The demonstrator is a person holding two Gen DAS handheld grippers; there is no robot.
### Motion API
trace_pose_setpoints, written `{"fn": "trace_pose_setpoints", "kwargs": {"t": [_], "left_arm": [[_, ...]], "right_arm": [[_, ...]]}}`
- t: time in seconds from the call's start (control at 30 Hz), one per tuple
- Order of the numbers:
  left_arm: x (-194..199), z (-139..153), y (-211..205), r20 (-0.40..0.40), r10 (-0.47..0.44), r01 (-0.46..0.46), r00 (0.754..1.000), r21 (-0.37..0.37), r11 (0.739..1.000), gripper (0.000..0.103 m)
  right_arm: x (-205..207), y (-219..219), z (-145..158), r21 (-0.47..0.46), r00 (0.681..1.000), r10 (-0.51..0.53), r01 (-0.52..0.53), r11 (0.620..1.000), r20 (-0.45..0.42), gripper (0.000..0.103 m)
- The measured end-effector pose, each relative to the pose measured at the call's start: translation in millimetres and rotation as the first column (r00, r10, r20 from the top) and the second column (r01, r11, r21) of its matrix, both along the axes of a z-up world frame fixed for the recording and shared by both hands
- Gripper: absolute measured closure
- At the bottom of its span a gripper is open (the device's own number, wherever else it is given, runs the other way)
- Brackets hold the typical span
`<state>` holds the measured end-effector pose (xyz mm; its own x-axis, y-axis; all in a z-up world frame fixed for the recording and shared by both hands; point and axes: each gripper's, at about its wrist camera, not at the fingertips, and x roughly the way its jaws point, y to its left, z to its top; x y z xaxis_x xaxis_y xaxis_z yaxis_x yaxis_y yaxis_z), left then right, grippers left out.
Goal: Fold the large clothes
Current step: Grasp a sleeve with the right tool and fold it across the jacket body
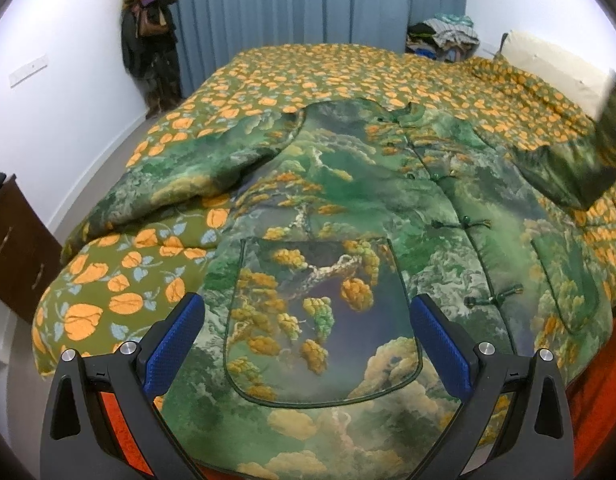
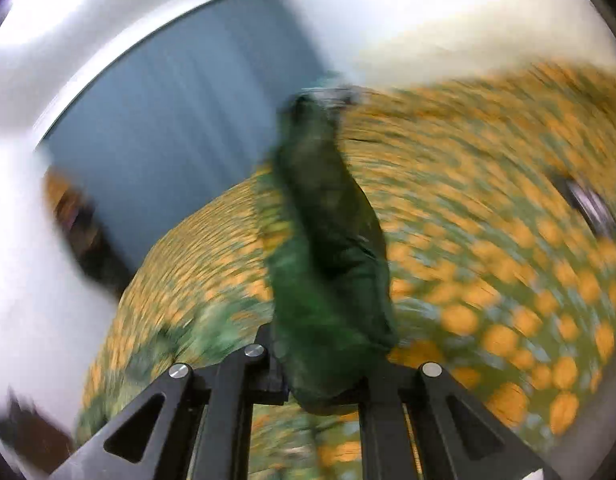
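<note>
A padded jacket (image 1: 348,208) printed with green landscape and yellow trees lies front up on the bed, its knot buttons (image 1: 464,224) closed. My left gripper (image 1: 308,312) hovers open over the jacket's near pocket (image 1: 320,360), its blue pads (image 1: 179,336) wide apart with nothing between them. The jacket's left sleeve (image 1: 179,176) lies bent on the quilt. Its right sleeve (image 1: 568,168) is lifted off the bed at the right edge, blurred. In the blurred right wrist view, my right gripper (image 2: 328,384) is shut on that dark green sleeve (image 2: 328,240), which stretches away from the jaws.
An orange-and-green floral quilt (image 1: 348,68) covers the bed. Behind it hang blue curtains (image 1: 308,0). A clothes pile (image 1: 444,36) and pillow (image 1: 548,60) sit at the far right. Coats (image 1: 147,32) hang in the left corner. A brown cabinet (image 1: 15,240) stands left.
</note>
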<state>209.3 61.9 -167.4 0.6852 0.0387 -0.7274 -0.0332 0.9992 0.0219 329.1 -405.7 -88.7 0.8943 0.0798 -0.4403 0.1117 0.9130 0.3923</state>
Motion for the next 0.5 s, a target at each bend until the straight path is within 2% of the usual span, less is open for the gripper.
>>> {"fn": "trace_pose_setpoints", "kwargs": {"t": [0.1,0.2,0.4,0.5], "left_arm": [[-4.3,3.1,6.0,0.012,0.012,-0.012,1.000,-0.005,1.000,0.001],[-6.2,2.5,14.0,0.008,0.030,-0.030,1.000,-0.019,0.999,0.001],[-5.6,-4.4,20.2,-0.016,0.045,-0.045,0.999,-0.032,0.998,0.001],[-2.6,-4.3,16.8,-0.027,0.029,-0.030,0.999,-0.039,0.999,0.001]], "right_arm": [[10.3,75.5,0.1,-0.125,0.991,0.136,-0.136,0.983,-0.012,0.093],[13.4,131.8,-17.2,-0.177,0.972,0.230,-0.235,0.956,-0.048,0.093],[8.8,198.3,-63.6,-0.292,0.947,0.293,-0.320,0.901,-0.132,0.094],[3.3,214.9,-83.9,-0.305,0.937,0.301,-0.342,0.889,-0.175,0.093]]}}
